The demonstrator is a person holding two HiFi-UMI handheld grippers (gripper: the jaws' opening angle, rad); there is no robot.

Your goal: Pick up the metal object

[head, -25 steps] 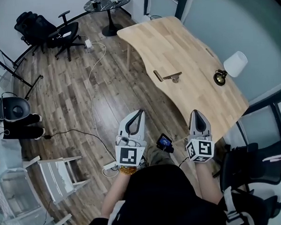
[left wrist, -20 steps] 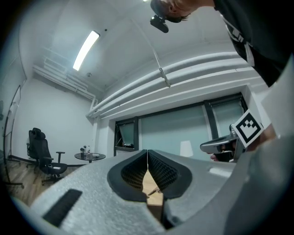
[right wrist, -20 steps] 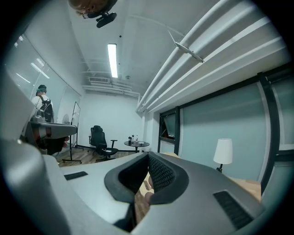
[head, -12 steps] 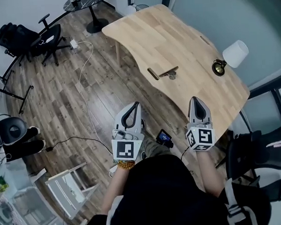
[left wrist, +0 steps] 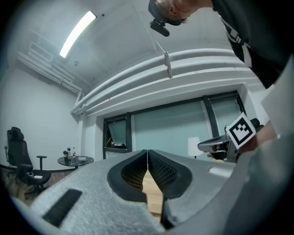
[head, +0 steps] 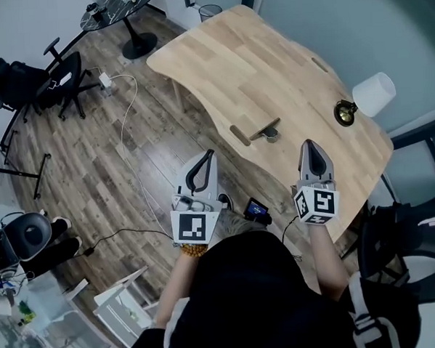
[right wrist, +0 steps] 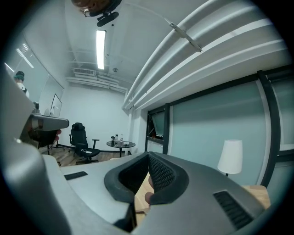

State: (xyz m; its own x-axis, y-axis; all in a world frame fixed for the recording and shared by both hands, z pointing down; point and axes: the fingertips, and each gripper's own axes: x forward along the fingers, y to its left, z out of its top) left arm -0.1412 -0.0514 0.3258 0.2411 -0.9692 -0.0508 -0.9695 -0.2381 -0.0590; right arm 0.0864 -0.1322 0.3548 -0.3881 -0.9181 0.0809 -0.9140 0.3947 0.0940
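The metal object point(head: 266, 130), a short flat bar on a small round foot, lies near the front edge of the light wooden table point(head: 270, 65). Beside it is a dark slot point(head: 239, 136) in the tabletop. In the head view my left gripper point(head: 206, 157) hangs over the floor, left of and short of the object. Its jaws are shut and hold nothing. My right gripper point(head: 312, 147) is over the table's near part, to the right of the object, also shut and empty. Both gripper views show closed jaws, left gripper point(left wrist: 147, 152) and right gripper point(right wrist: 148, 157).
A lamp with a white shade point(head: 374, 94) and brass base point(head: 342, 113) stands at the table's right edge. On the wood floor are black office chairs point(head: 52, 76), a round side table point(head: 118, 7), a white cable point(head: 127, 123) and a white chair point(head: 126, 305). A small black device point(head: 257, 210) sits near my body.
The head view has shifted toward the table, which now lies closer. Both grippers have come forward with it. Both stay shut and empty.
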